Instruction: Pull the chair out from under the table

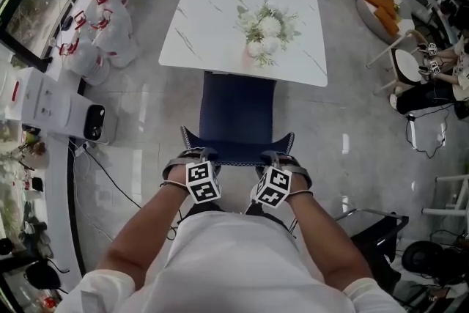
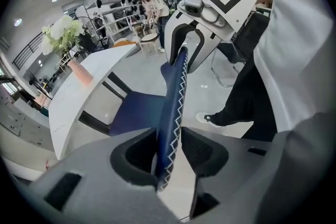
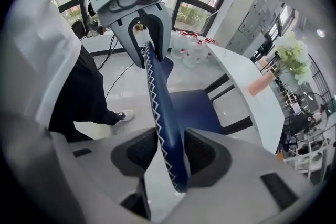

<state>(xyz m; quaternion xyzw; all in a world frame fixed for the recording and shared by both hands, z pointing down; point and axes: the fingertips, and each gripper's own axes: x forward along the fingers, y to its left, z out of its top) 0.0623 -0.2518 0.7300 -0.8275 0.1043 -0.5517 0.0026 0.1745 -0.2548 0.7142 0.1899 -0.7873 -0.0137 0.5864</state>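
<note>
A dark blue chair (image 1: 238, 110) stands with its seat tucked under the white marble table (image 1: 212, 18), its backrest toward me. My left gripper (image 1: 192, 155) straddles the left end of the backrest's top edge (image 2: 173, 107), and my right gripper (image 1: 278, 157) straddles the right end (image 3: 160, 107). In the left gripper view the left gripper (image 2: 169, 152) has its jaws apart with the stitched edge between them and a gap on each side. The right gripper (image 3: 170, 152) stands the same way, open around the edge. A vase of white flowers (image 1: 265, 29) sits on the table.
White bags (image 1: 106, 26) and a white appliance (image 1: 66, 110) with a floor cable (image 1: 110, 179) are at the left. Other chairs (image 1: 396, 55) and dark gear (image 1: 381, 234) are at the right. A person (image 2: 152, 5) stands far off beyond the table.
</note>
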